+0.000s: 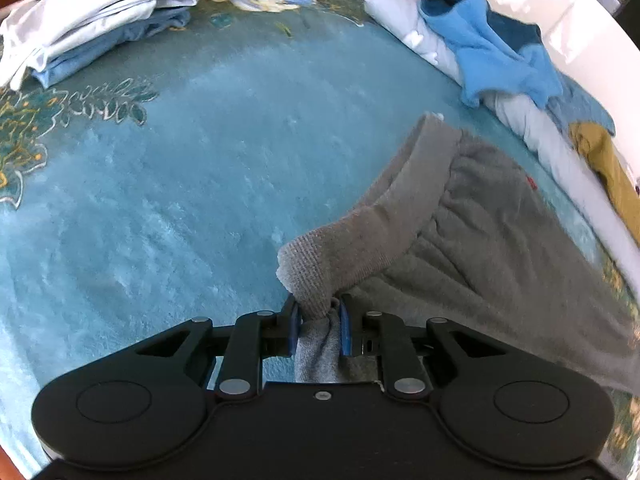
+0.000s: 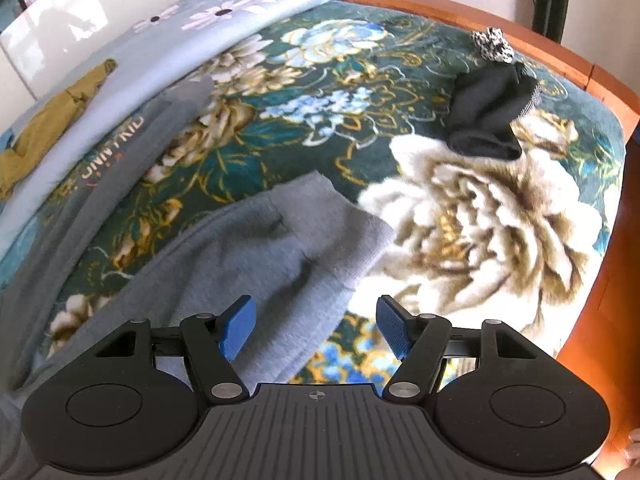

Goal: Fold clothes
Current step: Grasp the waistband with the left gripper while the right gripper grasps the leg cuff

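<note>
Teal plush bedding with a floral pattern [image 1: 160, 200] covers the bed, with a wooden bed frame [image 2: 600, 92] along its edge. Grey sweatpants [image 1: 480, 220] lie spread across it, the waistband toward the left hand and a leg reaching toward the right. The left claw [image 1: 319, 326] is clamped on a corner of the ribbed waistband, cloth bunched between its blue pads. The right claw [image 2: 316, 330] stands apart, hanging above the grey leg cuff [image 2: 320, 232] with nothing between its pads. A folded stack of pale clothes [image 1: 100, 20] sits at the far left, loose blue garments [image 1: 492, 52] and a mustard piece [image 1: 608, 172] wait along the far side, and a black garment [image 2: 488, 116] lies near the frame.

The step in hand looks like taking hold of both ends before the fold. To do it well, the right claw should come down on the cuff's hem, catching both layers, and close firmly. Then both hands should lift evenly, keep the cloth taut, and bring edge to edge so no wrinkle is trapped.
</note>
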`<state>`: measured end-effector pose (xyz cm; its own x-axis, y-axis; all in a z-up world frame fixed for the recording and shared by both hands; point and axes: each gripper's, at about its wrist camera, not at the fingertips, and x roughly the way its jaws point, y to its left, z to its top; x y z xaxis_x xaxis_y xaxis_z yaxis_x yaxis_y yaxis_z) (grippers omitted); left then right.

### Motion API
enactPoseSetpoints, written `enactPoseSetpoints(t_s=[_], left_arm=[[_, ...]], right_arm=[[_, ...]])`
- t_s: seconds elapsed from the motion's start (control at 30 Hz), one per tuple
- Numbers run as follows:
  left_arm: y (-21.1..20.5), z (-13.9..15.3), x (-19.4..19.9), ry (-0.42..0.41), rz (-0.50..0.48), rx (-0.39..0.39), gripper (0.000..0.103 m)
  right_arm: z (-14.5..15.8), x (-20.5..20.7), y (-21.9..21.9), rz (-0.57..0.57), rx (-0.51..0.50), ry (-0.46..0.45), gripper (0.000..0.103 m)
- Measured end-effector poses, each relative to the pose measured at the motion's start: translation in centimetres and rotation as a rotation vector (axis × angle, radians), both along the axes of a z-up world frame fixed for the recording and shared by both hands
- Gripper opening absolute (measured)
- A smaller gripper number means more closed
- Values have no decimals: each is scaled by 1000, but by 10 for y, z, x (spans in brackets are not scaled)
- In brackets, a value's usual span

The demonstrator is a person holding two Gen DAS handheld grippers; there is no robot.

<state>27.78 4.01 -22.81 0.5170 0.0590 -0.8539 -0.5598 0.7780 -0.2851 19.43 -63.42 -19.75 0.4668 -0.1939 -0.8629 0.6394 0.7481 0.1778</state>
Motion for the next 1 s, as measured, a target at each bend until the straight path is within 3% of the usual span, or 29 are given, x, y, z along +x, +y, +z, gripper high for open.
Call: enactPoseSetpoints(t_s=[0.2, 0.47, 0.77, 0.83, 0.93, 1.0], left_arm=[[1, 2, -7, -7, -27, -66, 28], [-7, -5, -30, -32, -80, -171, 49], [-6, -15, -30, -52, -73, -240, 48], [-3, -17, -32, -60, -53, -266, 47], [2, -19, -37, -83, -25, -310, 46], [4, -19, -40, -96, -17, -327, 42]], right_arm=[[-10, -7, -6, -24, 43, -4, 64], [-34, -10, -11, -87, 154, -4, 64], [-49, 2, -12, -148, 230, -27, 63], [-50, 4, -13, -151, 239, -33, 55], [-50, 4, -15, -161, 263, -47, 31], [-50, 3, -18, -181, 278, -51, 9]])
